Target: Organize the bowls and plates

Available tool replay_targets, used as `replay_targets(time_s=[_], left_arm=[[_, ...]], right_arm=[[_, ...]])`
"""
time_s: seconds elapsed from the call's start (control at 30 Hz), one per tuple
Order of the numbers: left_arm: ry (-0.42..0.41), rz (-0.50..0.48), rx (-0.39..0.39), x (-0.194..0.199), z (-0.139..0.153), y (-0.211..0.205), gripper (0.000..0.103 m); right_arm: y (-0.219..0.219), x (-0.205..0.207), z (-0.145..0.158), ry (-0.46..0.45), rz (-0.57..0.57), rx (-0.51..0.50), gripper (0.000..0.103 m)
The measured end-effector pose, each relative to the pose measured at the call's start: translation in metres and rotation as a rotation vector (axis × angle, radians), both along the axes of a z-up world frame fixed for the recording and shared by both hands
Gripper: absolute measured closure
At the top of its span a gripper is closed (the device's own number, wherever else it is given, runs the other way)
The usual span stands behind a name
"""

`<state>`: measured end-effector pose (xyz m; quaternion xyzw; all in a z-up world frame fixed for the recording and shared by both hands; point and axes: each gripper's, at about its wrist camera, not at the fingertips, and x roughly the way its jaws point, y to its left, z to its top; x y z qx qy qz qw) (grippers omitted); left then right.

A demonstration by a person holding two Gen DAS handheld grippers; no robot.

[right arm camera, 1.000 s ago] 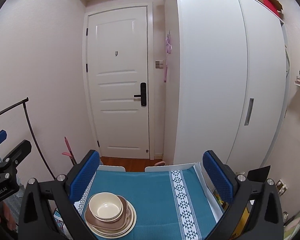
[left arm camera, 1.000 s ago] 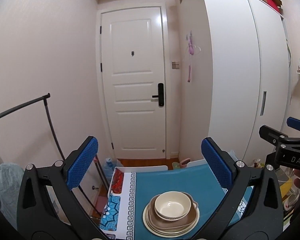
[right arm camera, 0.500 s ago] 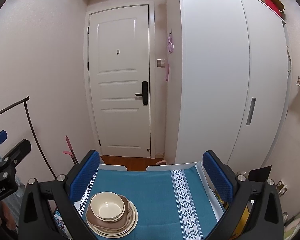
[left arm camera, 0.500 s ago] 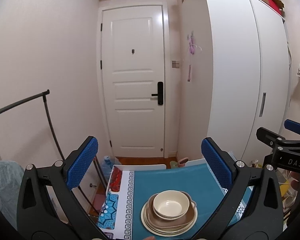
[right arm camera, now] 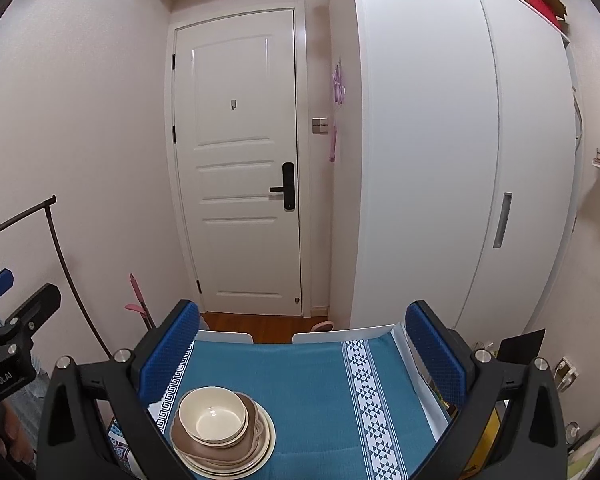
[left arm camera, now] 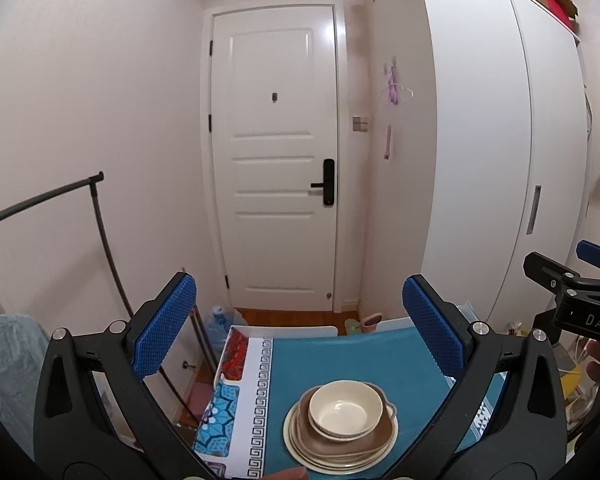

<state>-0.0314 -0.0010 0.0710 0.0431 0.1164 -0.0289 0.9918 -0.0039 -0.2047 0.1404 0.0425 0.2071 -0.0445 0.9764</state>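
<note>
Nearest in each wrist view is the tool that carries the camera: the left tool (left arm camera: 300,332) and the right tool (right arm camera: 302,354) both have their blue pads spread wide, pinching nothing, and both hang above the counter (right arm camera: 320,392) rather than touching anything on it. Holding them high and wide apart like this looks like a resting or surveying pose, since neither is lined up on a rim to grip.

Just beyond the fingers sits the stack of dishes (left arm camera: 342,426). It rests on the teal cloth (left arm camera: 340,360) toward the near left part of the counter, close to the cloth's white patterned border. At the bottom are cream plates (right arm camera: 266,446), nested flat, their rims showing as thin rings; how many is hard to tell. On them lies a brown dish (left arm camera: 348,440) with small handle-like lugs at the side, and a cream bowl (left arm camera: 345,408) sits upright on top, nothing inside it. Largest below and smallest on top keeps the pile steady, so the sorting looks largely done, judging by this layout.

Farther off, past the counter's far edge, stand a white door (left arm camera: 276,152) and a tall white wardrobe (right arm camera: 452,152)
</note>
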Motion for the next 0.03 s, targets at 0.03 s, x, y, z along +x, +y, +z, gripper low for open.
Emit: replay_targets(time_s=[0.03], left_arm=[[-0.006,0.0,0.002,0.0002,-0.0004,-0.0002,0.0]], right_arm=[[-0.0008,0.002,-0.0006,0.001,0.001,0.001,0.0]])
